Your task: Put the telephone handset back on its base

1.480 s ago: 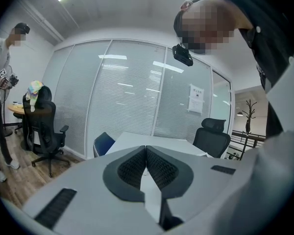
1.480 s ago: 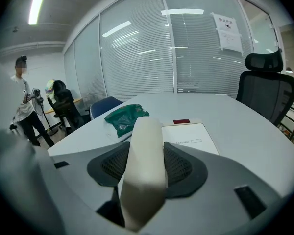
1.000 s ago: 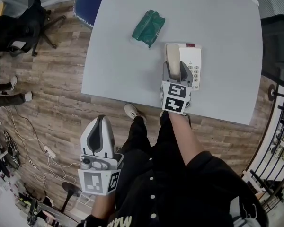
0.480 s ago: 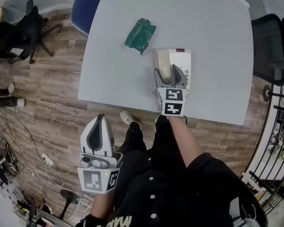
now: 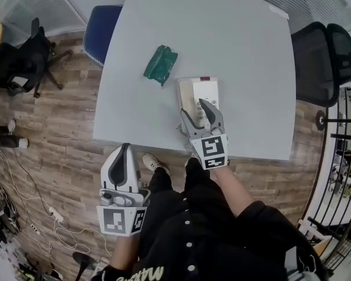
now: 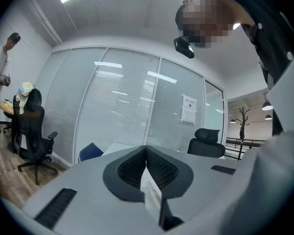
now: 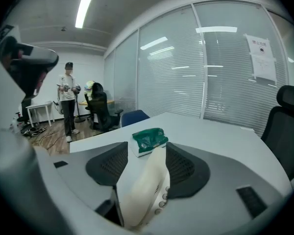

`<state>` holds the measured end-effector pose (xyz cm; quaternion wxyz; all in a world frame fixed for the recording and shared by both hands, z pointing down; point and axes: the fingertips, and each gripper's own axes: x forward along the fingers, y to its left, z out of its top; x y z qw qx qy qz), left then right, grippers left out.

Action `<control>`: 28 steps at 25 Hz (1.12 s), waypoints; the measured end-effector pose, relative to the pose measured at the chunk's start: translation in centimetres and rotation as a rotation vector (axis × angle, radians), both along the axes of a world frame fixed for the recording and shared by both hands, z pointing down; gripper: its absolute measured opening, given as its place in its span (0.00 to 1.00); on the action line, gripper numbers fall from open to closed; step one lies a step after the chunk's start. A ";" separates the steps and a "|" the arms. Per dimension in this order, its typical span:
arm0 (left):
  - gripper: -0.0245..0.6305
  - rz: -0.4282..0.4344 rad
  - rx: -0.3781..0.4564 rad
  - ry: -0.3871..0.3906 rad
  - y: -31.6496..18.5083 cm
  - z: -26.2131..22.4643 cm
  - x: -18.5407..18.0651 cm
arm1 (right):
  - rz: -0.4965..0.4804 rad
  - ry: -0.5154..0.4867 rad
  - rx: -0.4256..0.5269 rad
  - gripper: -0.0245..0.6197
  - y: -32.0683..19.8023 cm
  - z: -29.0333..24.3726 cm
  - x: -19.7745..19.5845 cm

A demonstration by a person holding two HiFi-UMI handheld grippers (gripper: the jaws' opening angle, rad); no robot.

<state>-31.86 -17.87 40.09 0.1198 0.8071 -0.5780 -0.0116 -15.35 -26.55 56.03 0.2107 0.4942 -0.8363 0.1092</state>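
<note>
The white telephone base [image 5: 209, 89] stands near the table's front edge, and the cream handset [image 5: 185, 95] lies along its left side. My right gripper [image 5: 193, 107] hovers just above the phone's near end. Its jaws opened wide and have just closed in slightly. In the right gripper view the handset [image 7: 147, 190] shows low between the jaws, lying beside the keypad, and the pads do not press on it. My left gripper [image 5: 124, 151] hangs shut and empty over the floor, short of the table.
A green packet [image 5: 159, 65] lies on the pale table [image 5: 240, 45] beyond the phone. A blue chair [image 5: 102, 25] stands at the far left corner and a black office chair [image 5: 319, 51] to the right. A person [image 7: 67, 99] stands across the room.
The right gripper has lifted off the handset and drawn back toward the table's front edge with its jaws spread. The handset stays on the base. The left gripper has hardly moved.
</note>
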 end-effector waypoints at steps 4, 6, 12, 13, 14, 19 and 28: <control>0.06 0.008 0.027 0.005 -0.4 -1.0 0.6 | -0.105 0.001 0.048 0.27 1.2 -2.9 0.4; 0.06 0.013 0.040 0.002 -0.6 -1.5 0.8 | -0.108 0.008 0.063 0.22 1.5 -4.1 1.3; 0.06 0.063 0.093 -0.015 -1.5 -3.0 2.4 | -0.185 0.021 0.146 0.10 2.3 -7.7 2.0; 0.06 0.068 0.100 -0.017 -1.7 -3.2 2.7 | -0.206 0.027 0.156 0.10 2.6 -8.1 1.9; 0.06 0.071 0.107 -0.017 -1.9 -3.5 2.9 | -0.221 0.042 0.167 0.10 2.8 -8.6 1.9; 0.06 0.141 0.148 -0.055 -2.3 -4.5 4.6 | -0.220 0.130 0.278 0.10 3.0 -11.6 3.1; 0.06 0.192 0.192 -0.064 -2.9 -5.5 6.4 | -0.061 -0.068 0.335 0.10 3.1 -18.0 7.7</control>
